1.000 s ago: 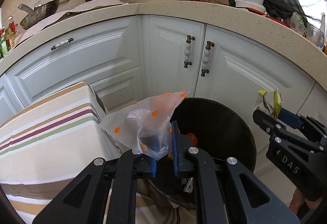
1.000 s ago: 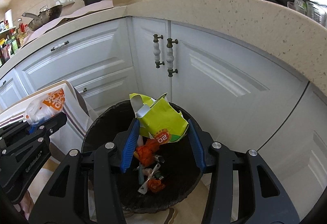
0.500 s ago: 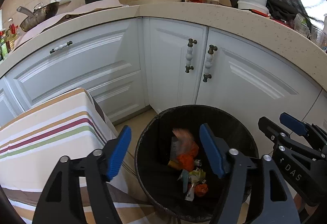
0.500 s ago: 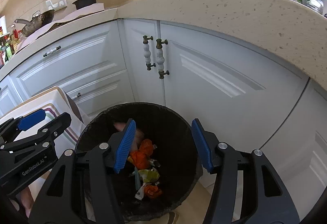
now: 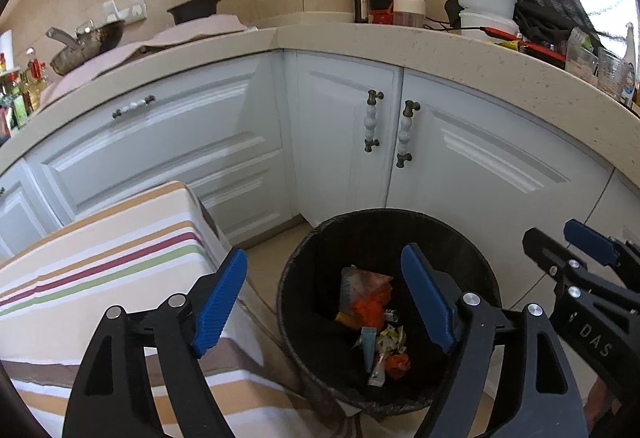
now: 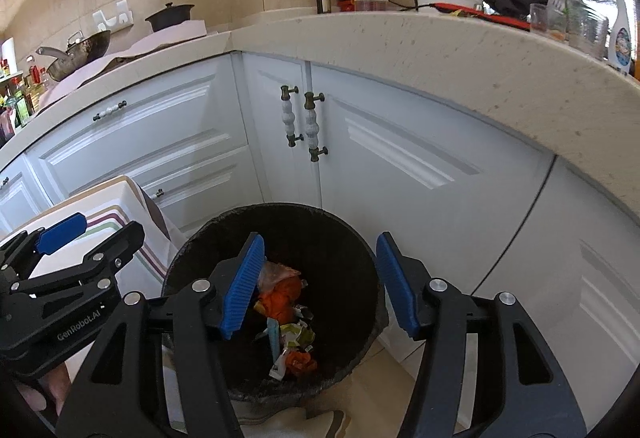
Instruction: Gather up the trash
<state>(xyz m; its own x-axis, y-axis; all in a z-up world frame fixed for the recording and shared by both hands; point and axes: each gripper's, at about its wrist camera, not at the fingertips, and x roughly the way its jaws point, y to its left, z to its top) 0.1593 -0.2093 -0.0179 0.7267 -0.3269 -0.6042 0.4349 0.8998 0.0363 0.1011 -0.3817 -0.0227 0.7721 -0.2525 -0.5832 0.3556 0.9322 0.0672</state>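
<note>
White kitchen cabinets (image 5: 460,158), trash (image 5: 372,314) in black bin (image 5: 472,258) below both wide-open, empty hand-held grippers (image 5: 324,302) (image 6: 318,282)

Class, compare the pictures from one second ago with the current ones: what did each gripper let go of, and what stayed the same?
The left gripper released its clear orange-dotted plastic bag and the right gripper its yellow-green wrapper; both dropped into the round black trash bin. Both grippers now gape empty above it. The bin, the striped tablecloth and the white cabinets stayed put.
</note>
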